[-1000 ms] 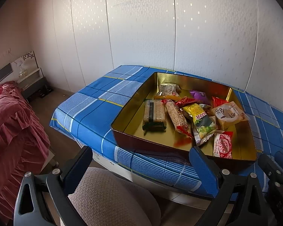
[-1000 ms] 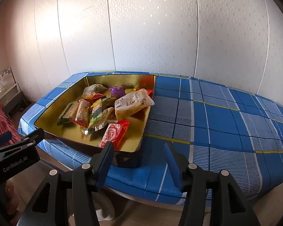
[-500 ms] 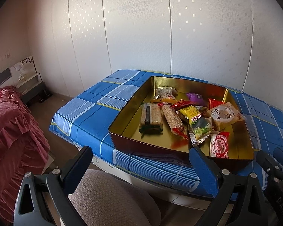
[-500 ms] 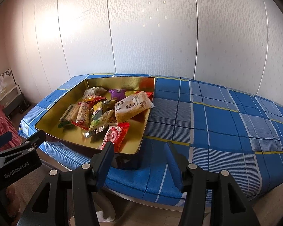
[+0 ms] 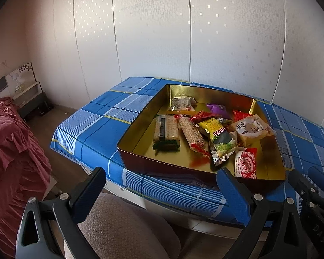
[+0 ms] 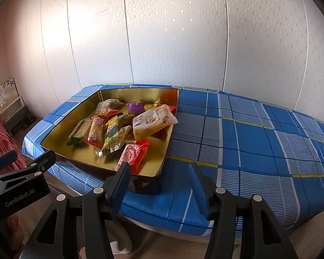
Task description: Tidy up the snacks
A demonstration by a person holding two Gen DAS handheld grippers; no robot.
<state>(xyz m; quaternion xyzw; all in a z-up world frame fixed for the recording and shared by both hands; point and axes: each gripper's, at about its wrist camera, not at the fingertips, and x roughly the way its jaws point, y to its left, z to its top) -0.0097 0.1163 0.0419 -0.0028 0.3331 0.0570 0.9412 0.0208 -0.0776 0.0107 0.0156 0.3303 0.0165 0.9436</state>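
1. The table [image 6: 259,142] carries a blue checked cloth and stands against a white panelled wall [image 6: 183,43].
2. A gold tray [image 5: 140,129] rests on the table's left part, near its front edge.
3. The snacks lie loose inside the tray: a cracker pack [image 5: 165,130], a red-ended bar [image 5: 192,132], a yellow-green packet [image 5: 219,136], a purple packet [image 5: 218,109], a large beige bun pack [image 6: 154,122] and a red-white packet [image 6: 132,155].
4. The left hand-held gripper [image 5: 162,191] hovers before the table's front edge, fingers spread wide, grasping nothing.
5. The right hand-held gripper [image 6: 159,183] hovers at the tray's near right corner, fingers apart, grasping nothing.
6. A beige chair seat [image 5: 123,226] sits below the left hand-held gripper.
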